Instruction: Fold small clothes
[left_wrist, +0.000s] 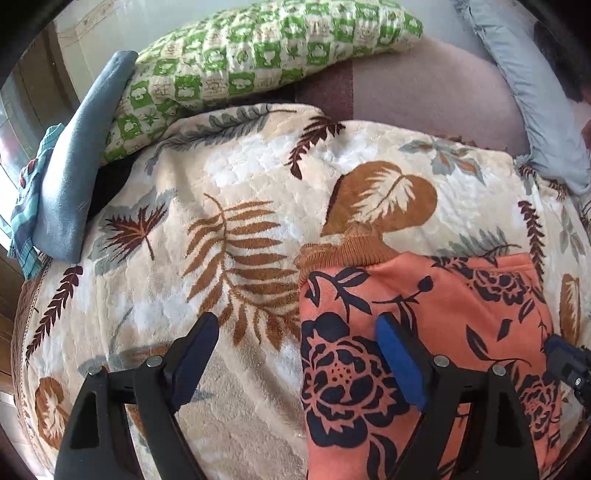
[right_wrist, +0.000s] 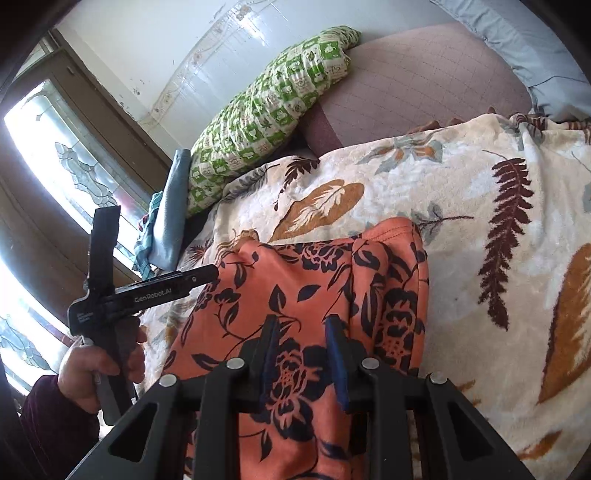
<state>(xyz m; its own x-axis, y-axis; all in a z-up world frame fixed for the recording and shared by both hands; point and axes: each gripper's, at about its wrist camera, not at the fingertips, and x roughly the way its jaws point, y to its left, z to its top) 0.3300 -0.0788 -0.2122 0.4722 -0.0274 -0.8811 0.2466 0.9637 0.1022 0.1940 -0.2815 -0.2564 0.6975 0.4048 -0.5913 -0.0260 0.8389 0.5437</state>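
At the far left, by the window (right_wrist: 55, 147), a folded blue cloth (left_wrist: 74, 184) lies on the edge of the bed with a striped teal piece (left_wrist: 29, 206) tucked under it, and a green checked pillow (left_wrist: 258, 51) leans just beside it against the wall. A cream blanket (left_wrist: 221, 177) printed with brown and grey leaves covers the bed, and behind it a mauve cushion (left_wrist: 424, 85) and a pale blue pillow (left_wrist: 524, 85) sit near the head. The left gripper (left_wrist: 297, 330) is spread wide with nothing between its fingers; one finger hangs over bare blanket and the other over the left edge of the garment. In the right wrist view a hand (right_wrist: 99, 369) in a dark red sleeve (right_wrist: 55, 424) holds that gripper's handle at the left of the bed. The orange top with a dark flower print (left_wrist: 424, 332) lies on the blanket, folded into a narrow strip, its ribbed brown collar (left_wrist: 340, 251) pointing toward the pillows. The right gripper (right_wrist: 303, 325) hovers over the near end of the top with its fingers partly drawn in and a gap between them; the cloth seems to lie flat below rather than pinched, though the angle makes this hard to judge. To the right, the blanket runs on to the bed's edge.
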